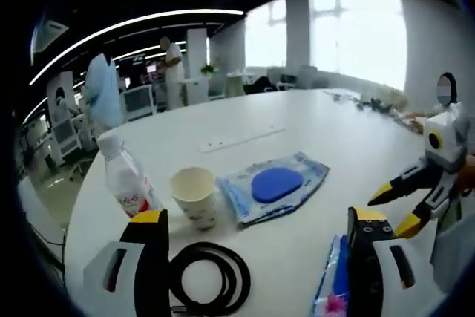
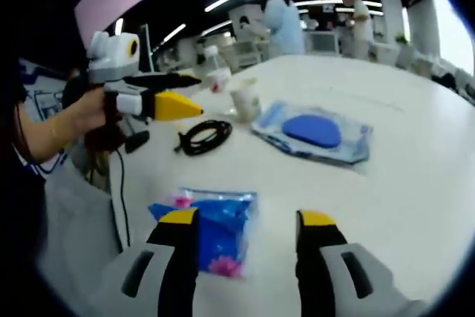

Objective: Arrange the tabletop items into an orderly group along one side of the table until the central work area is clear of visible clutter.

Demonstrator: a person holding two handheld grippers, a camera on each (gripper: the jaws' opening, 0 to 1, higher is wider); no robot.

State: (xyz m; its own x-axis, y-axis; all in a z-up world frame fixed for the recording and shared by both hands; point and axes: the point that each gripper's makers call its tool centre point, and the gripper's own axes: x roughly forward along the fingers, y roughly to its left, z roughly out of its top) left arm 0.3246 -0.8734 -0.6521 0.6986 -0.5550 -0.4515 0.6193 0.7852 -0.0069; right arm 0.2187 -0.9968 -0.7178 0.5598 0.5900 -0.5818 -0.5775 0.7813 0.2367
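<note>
Both tongs, left [image 1: 256,231] and right [image 2: 247,233], are held open and empty; the cup [image 1: 194,194] beside the bottle [image 1: 128,178] may be toppled by a careless sweep.

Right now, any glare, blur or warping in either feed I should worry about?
Left gripper view: windows blown out white, far table washed pale; cup and bottle soft but readable. Right gripper view: overall softer, cable and blue packet smeared. Both: strong fisheye bend, ceiling lights curve.
</note>
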